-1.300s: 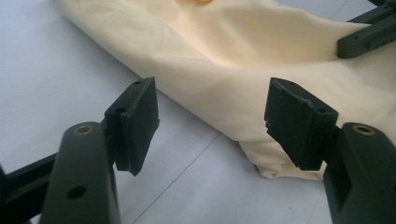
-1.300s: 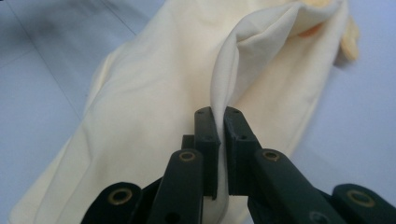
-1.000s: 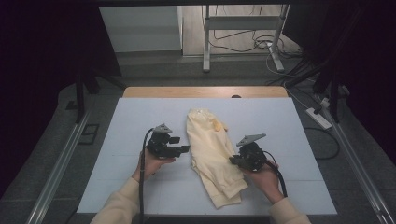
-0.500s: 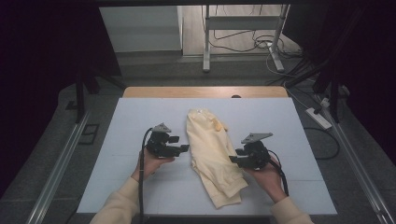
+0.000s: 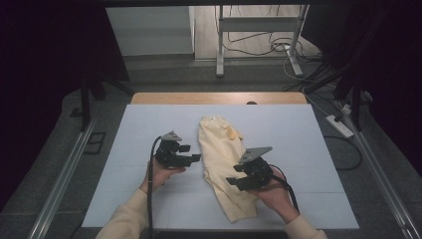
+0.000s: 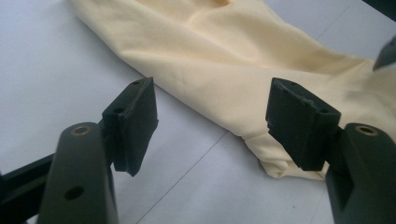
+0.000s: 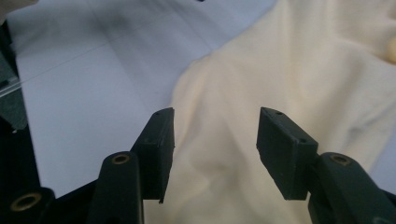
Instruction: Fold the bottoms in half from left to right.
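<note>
While the broad, pale blue-white rectangular table top [image 5: 149, 124] spreads out beneath both tools, a wooden strip [image 5: 219, 97] shows along its far edge, well beyond the jaws. Next in size comes the long, pale yellow, crumpled cloth garment [image 5: 219, 154], which lies flat on the table between the two tools, running from its far end near the table's middle down toward the person's side. Its near part passes just beside and under the right tool, and its left edge lies near the tip of the left one.

The right black two-jaw gripper [image 5: 238, 181], held in the person's right hand [image 5: 273, 191], hovers over the lower part of the garment; in the right gripper view [image 7: 212, 149] its jaws have just been opening and now stand apart with the yellow fabric seen below the gap, neither pad pressing on it.

The left black two-jaw gripper [image 5: 191, 153], held in the left hand [image 5: 161, 174], sits just left of the garment. In the left gripper view [image 6: 210, 126] its jaws stand spread with bare table between them; a folded corner of the cloth lies just behind the right-hand pad, and whether it touches cannot be told.
</note>
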Available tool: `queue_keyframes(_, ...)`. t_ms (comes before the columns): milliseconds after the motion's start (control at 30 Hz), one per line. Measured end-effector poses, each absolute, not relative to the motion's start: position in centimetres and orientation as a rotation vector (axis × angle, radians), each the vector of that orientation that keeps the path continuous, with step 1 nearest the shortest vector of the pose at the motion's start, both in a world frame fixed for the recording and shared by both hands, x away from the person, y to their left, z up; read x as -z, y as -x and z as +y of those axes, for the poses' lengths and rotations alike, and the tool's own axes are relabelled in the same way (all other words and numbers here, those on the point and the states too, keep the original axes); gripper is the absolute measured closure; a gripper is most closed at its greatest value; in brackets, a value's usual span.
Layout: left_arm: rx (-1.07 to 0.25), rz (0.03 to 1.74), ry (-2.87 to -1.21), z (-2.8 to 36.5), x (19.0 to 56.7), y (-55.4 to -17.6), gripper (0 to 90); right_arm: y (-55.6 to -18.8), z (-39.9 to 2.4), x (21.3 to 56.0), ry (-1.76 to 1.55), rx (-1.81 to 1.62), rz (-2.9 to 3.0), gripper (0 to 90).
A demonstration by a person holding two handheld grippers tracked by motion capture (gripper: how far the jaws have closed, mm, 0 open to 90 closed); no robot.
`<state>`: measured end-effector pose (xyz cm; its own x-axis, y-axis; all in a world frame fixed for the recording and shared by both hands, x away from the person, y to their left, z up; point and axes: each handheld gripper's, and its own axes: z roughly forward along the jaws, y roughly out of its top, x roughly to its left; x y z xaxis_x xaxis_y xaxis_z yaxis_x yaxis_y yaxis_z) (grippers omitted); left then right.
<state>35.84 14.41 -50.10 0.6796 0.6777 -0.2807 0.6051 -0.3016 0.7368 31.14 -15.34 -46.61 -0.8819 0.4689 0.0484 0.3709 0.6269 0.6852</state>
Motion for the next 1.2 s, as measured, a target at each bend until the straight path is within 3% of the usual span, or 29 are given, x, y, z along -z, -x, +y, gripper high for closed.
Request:
queue_keyframes(333, -0.104, 0.995, -1.999, 14.5, 50.1, -35.9, 32.8, -29.4, -13.9, 47.8, -0.632, -1.020, 2.808, 46.8)
queue_keyframes(667, -0.102, 0.997, -2.001, 14.5, 50.2, -35.9, 32.6, -29.9, -14.0, 49.7, -0.666, -0.875, 2.814, 47.1)
queue_keyframes(800, -0.105, 0.996, -2.002, 14.5, 50.2, -35.9, 32.6, -30.1, -13.9, 50.2, -0.679, -0.827, 2.814, 54.3)
queue_keyframes(1033, -0.106, 0.997, -2.003, 14.5, 50.2, -35.9, 32.4, -30.3, -14.3, 50.1, -0.688, -0.846, 2.811, 80.6)
queue_keyframes(1200, -0.109, 0.996, -2.003, 14.5, 50.2, -35.9, 32.4, -30.3, -14.7, 49.6, -0.709, -0.905, 2.818, 83.1)
